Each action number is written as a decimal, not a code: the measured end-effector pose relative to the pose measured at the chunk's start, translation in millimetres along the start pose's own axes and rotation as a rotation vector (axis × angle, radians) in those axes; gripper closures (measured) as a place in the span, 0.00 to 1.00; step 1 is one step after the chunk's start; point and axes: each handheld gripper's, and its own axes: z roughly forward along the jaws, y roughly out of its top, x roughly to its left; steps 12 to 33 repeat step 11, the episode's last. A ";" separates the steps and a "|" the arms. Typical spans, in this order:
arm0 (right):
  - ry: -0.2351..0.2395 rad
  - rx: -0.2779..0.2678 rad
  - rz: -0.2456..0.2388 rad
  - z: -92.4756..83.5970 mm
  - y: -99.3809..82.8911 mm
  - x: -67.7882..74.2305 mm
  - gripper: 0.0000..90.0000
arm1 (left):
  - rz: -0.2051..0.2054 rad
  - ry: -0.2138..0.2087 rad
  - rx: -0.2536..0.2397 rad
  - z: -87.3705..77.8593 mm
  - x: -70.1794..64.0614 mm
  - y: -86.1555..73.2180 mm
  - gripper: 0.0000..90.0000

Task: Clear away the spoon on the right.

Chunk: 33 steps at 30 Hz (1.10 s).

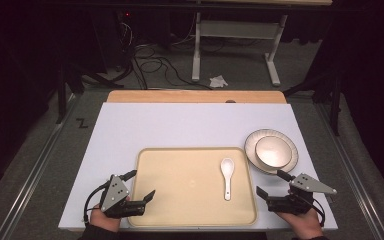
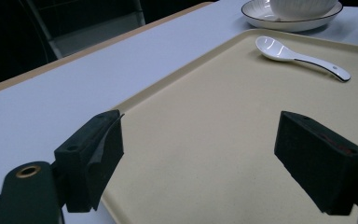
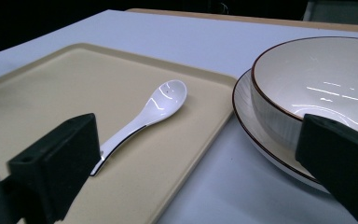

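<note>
A beige tray [image 1: 180, 175] lies on the white table near the front edge. A white ceramic spoon [image 1: 227, 175] rests on the tray's right part, bowl end away from me. Right of the tray, a pale bowl [image 1: 272, 151] sits on a ribbed plate [image 1: 252, 145]. My left gripper [image 1: 143, 183] is open over the tray's front left corner, nothing between its jaws. My right gripper [image 1: 269, 182] is open just off the tray's right edge, in front of the plate, and holds nothing. In the right gripper view the spoon [image 3: 149, 109] lies ahead on the left and the bowl [image 3: 317, 88] on the right.
The white table top [image 1: 180, 125] stretches behind the tray, with a wooden board edge [image 1: 195, 96] at its far side. Beyond it are a table frame [image 1: 235, 45] and cables on the floor. In the left gripper view the spoon [image 2: 298, 58] and plate [image 2: 261, 21] lie far ahead.
</note>
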 end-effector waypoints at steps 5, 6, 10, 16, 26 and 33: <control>0.012 0.008 -0.011 2.4 -0.8 0.9 0.01 | -0.003 0.002 0.002 0.2 0.5 -0.3 0.18; 0.013 0.009 -0.009 2.5 -1.0 0.6 0.01 | -0.004 0.002 0.002 0.1 0.5 -0.2 0.18; 0.012 0.007 0.001 2.2 -1.7 -1.3 0.01 | -0.002 0.002 0.001 -0.5 0.3 -0.1 0.18; 0.011 0.005 0.004 2.0 -1.8 -1.5 0.01 | -0.002 0.002 0.001 -0.5 0.3 -0.1 0.18; 0.011 0.005 0.004 2.0 -1.8 -1.5 0.01 | -0.002 0.002 0.001 -0.5 0.3 -0.1 0.18; 0.011 0.005 0.004 2.0 -1.8 -1.5 0.01 | -0.002 0.002 0.001 -0.5 0.3 -0.1 0.18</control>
